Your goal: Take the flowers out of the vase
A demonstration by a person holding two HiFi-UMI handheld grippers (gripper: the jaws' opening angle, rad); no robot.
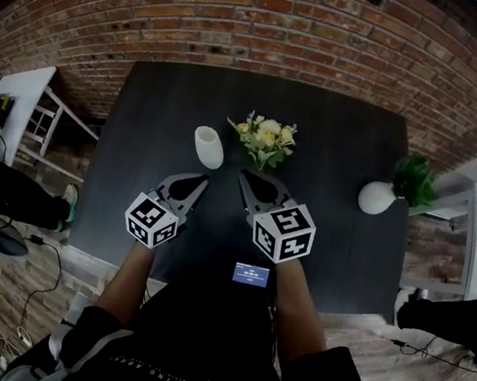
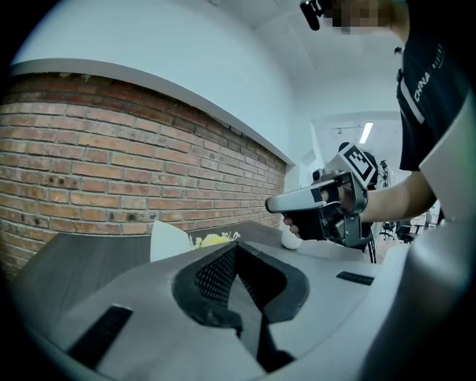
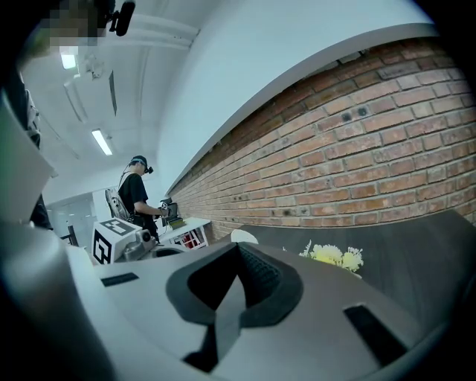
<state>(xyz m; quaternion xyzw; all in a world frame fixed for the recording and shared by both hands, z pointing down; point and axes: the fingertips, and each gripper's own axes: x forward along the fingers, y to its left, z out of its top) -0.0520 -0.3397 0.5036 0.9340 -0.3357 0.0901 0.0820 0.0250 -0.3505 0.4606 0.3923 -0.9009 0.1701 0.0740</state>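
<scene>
Seemingly done: flowers out, tools empty

You're at the dark surface (image 1: 330, 234). The white vase (image 1: 208, 147) stands upright and looks empty, and the flowers (image 1: 265, 140) sit just beside it, not in it. On that evidence nothing is left to pull. If you move in again, stay clear of the vase so it doesn't tip. Your left tool (image 1: 193, 184) and right tool (image 1: 251, 184) are both closed tight with nothing between the jaws, and they touch neither vase nor flowers.

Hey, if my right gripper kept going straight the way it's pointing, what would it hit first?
Most likely the white rounded vase: in the right gripper view it peeks up just beyond the shut right gripper, with the yellow-and-white flower bunch off to the side. Depth is unclear.
</scene>
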